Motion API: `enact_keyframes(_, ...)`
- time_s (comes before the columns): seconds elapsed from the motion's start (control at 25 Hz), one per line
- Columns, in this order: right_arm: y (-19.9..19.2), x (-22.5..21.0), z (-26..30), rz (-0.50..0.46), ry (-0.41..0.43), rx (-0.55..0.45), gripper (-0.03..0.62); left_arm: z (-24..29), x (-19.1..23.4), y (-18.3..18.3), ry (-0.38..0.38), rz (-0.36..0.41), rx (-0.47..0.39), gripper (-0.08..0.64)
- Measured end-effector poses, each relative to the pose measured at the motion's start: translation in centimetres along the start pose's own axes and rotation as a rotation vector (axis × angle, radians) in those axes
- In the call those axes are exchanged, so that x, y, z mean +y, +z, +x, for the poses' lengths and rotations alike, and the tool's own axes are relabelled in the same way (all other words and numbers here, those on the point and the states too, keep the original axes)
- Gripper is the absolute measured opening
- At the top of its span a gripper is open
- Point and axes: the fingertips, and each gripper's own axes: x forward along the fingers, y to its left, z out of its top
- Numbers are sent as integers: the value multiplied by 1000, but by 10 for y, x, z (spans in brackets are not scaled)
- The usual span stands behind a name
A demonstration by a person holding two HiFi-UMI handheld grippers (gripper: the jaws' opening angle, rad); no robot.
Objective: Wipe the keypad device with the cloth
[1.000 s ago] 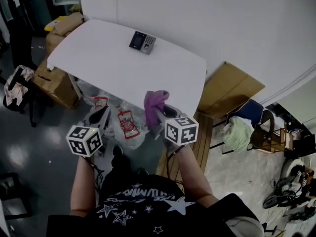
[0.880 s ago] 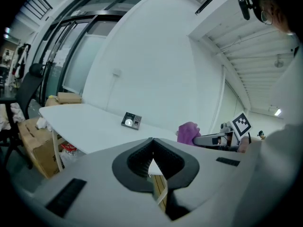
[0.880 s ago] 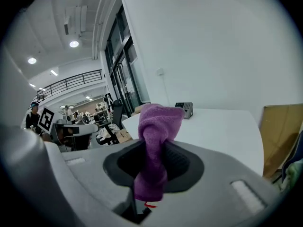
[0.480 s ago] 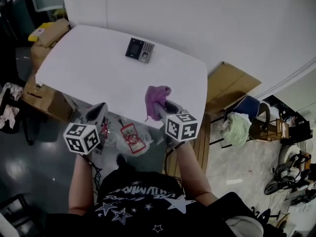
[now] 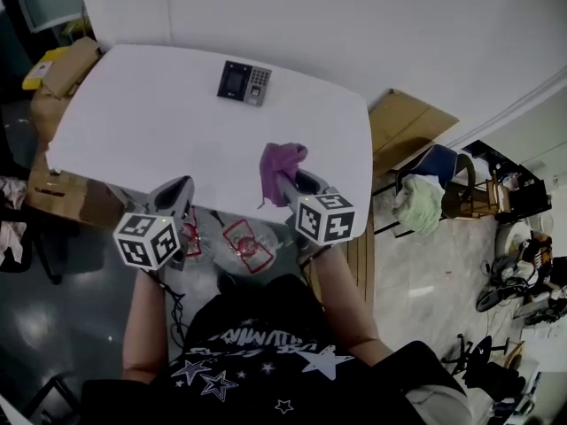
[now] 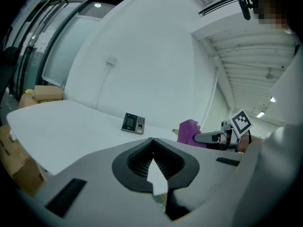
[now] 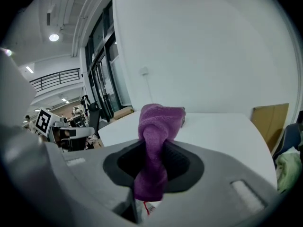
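Purple terry cloth [image 7: 158,126] clamped in right gripper [image 5: 282,184]: jaws closed on bunched middle, tuft above, tail hanging below. Judged soft, light, pliable; hold looks sound. Left gripper [image 5: 176,193]: jaws pressed together, nothing between. Dark rectangular keypad device [image 5: 244,81] flat on white tabletop [image 5: 142,131], far side, well apart from both grippers. Likely light, rigid, may slide under wiping; steady by casing edge, off screen. No legible writing or brand.

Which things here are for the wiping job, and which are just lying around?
For the job: purple cloth in the right gripper, keypad device on the white table.
Lying about: cardboard boxes, plastic bags, blue chair.
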Motion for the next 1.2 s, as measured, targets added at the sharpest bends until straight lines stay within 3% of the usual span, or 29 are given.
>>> enact_keyframes(0.44,15,0,14,0,-28,-20,98,0,12,12,-12,10,-4,8)
enact_keyframes(0.84,43,2,68,-49,44,-16,98,14,38,29,46,3,-24,8)
enact_keyframes(1.2,79,-30,146,-73,117,10,98,74,68,49,116,-22,-6,8)
